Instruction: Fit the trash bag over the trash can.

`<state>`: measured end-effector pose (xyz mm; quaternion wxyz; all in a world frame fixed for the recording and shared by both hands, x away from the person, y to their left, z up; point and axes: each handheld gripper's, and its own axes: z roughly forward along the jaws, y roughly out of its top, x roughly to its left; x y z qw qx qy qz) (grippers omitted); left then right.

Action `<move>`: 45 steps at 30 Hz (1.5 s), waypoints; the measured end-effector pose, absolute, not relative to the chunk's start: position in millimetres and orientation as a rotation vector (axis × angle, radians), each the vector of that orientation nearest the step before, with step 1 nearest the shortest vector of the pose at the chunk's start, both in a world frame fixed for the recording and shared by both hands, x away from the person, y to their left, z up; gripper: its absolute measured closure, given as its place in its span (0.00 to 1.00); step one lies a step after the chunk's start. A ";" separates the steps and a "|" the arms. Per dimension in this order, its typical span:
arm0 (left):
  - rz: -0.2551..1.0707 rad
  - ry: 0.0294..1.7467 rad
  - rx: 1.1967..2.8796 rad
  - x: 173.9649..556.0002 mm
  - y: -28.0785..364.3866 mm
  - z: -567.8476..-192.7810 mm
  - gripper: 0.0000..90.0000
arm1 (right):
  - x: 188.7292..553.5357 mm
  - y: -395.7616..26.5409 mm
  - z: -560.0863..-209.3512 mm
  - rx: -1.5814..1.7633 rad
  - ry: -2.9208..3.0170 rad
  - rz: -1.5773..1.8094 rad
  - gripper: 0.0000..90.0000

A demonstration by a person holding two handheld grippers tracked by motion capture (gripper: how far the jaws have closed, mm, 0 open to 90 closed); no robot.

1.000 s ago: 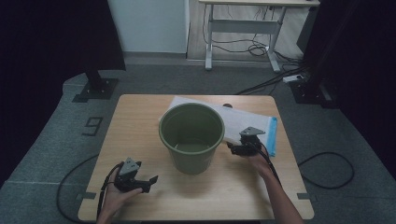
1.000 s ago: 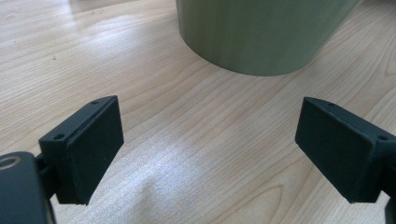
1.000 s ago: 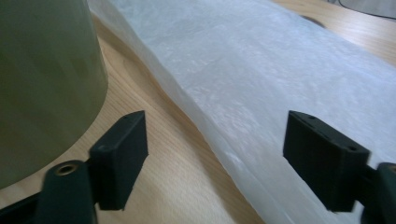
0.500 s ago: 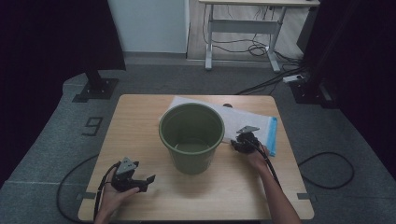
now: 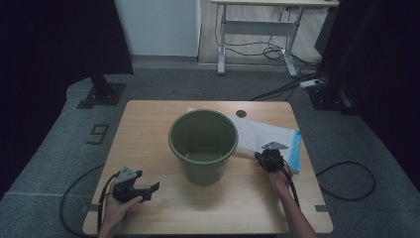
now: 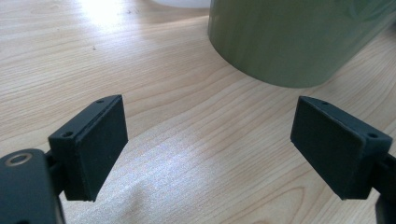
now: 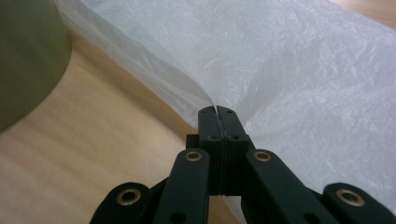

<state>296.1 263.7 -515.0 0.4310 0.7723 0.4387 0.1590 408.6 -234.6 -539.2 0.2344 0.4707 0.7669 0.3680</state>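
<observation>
R gripper has just been closing and now pinches the near edge of the bag, jaws pressed flat together w/ thin film between them. In the high view the bag lies flat on the table, behind and to the right of the bin, blue strip along its far right side. L gripper sits near the front left corner, jaws wide, nothing between them; in its own view the bin wall is ahead, well clear of the pads.

Risks, as I judge them:
- Grip is on the very edge of the film. A fast pull could slip it out or tear it, esp. if only one layer is caught.
- Can't tell if both layers are pinched. If both, the mouth won't open over the bin w/o a regrip.
- Bag lies partly tucked behind the bin; dragging it toward the rim could snag and nudge or tip the bin, since L gripper isn't steadying it.
- Film is light and clingy, may fold on itself when lifted.

Safer: lift slow, bring L gripper to the bin or the opposite bag edge first.
</observation>
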 end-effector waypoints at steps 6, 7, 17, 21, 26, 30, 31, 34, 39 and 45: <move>0.396 1.093 1.937 295.9 261.1 -516.2 0.12 | 378.6 -252.6 -537.7 1.295 2.074 0.987 0.98; 0.397 1.091 1.938 296.0 260.6 -516.4 0.12 | 373.4 -255.0 -537.2 1.285 2.072 0.973 0.99; 0.397 1.082 1.929 294.0 257.0 -515.9 0.12 | 322.6 -270.5 -537.2 1.235 2.091 0.966 0.98; 0.390 1.083 1.931 295.8 256.0 -516.2 0.12 | 304.9 -280.0 -537.8 1.249 2.101 0.980 0.98; 0.386 1.080 1.933 296.9 254.3 -516.0 0.12 | 293.5 -287.5 -536.8 1.261 2.087 0.969 0.92; 0.383 1.074 1.931 297.4 253.0 -515.3 0.12 | 295.0 -275.7 -527.0 1.213 2.035 1.033 0.69; 0.383 1.073 1.930 297.5 252.7 -515.1 0.12 | 298.5 -269.9 -523.6 1.191 2.040 1.052 0.67; 0.384 1.069 1.933 298.2 251.8 -514.6 0.12 | 314.5 -248.9 -517.7 1.129 2.071 1.086 0.65; 0.380 1.067 1.935 298.6 251.0 -515.3 0.12 | 349.9 -213.6 -521.9 1.073 2.165 1.120 0.59; 0.367 1.070 1.925 296.2 252.9 -515.2 0.12 | 378.2 -189.7 -528.6 1.078 2.204 1.116 0.46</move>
